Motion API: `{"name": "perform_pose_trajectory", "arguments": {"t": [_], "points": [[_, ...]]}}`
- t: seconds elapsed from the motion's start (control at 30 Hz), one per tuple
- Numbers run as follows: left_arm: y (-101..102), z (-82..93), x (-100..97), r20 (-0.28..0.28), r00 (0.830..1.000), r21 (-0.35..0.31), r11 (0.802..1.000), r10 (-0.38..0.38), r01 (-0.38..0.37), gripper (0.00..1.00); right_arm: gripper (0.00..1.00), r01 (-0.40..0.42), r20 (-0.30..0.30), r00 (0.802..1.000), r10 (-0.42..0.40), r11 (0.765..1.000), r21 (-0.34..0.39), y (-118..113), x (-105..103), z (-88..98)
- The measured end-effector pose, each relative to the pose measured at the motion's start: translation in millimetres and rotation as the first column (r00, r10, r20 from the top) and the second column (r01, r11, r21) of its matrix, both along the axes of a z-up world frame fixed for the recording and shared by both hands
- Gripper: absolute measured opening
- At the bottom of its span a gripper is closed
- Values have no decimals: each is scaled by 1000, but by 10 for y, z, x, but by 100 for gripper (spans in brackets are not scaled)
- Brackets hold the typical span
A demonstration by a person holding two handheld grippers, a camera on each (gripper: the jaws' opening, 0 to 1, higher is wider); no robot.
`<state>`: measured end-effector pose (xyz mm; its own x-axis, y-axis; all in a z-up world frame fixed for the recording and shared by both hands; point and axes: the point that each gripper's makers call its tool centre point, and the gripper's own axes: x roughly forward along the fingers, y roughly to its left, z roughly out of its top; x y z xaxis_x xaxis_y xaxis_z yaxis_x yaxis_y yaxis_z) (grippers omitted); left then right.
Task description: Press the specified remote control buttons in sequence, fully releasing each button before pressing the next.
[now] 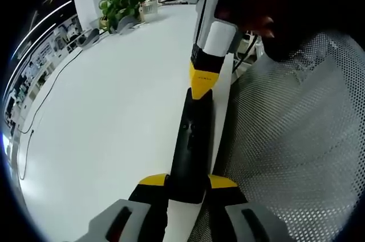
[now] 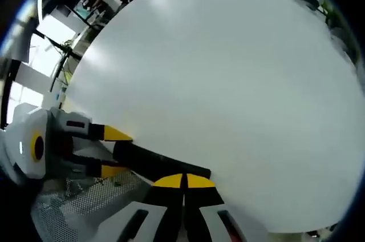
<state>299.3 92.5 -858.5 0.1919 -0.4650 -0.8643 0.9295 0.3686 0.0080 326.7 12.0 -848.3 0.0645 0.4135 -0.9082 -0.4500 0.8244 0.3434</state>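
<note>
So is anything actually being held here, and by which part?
The left hand-held gripper clamps the black remote control at its near end; the right hand-held gripper holds nothing.

Looks like an open-plan office: big white table (image 1: 108,116) with a cable (image 1: 40,105) trailing across it, a potted plant (image 1: 122,2), a mesh chair (image 1: 296,139), desks and windows (image 2: 25,91) behind.

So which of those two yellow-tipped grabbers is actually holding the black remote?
The left gripper: its jaws clamp the near end of the remote. The right gripper has its jaws shut together and only touches the remote's far end with its tip.
</note>
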Motion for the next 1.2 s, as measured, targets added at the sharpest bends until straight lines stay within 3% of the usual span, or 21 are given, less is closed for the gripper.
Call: {"name": "perform_pose_trajectory", "arguments": {"t": [0.2, 0.47, 1.03, 1.2], "points": [[-2, -1, 1, 0, 1000, 0, 1000, -2, 2, 25, 0, -4, 0, 1000, 4, 998, 58, 115, -3, 35], [-12, -2, 11, -1, 1000, 6, 1000, -2, 2, 25, 0, -25, 32, 999, 23, 997, 69, 186, 28, 34], [-18, -6, 24, -6, 1000, 4, 1000, 10, -10, 25, 0, -23, 43, 999, 22, 999, 28, 193, 33, -36], [-22, -6, 27, -8, 1000, 9, 1000, 8, -8, 25, 0, -66, 74, 995, 66, 998, -1, 207, 20, -31]]}}
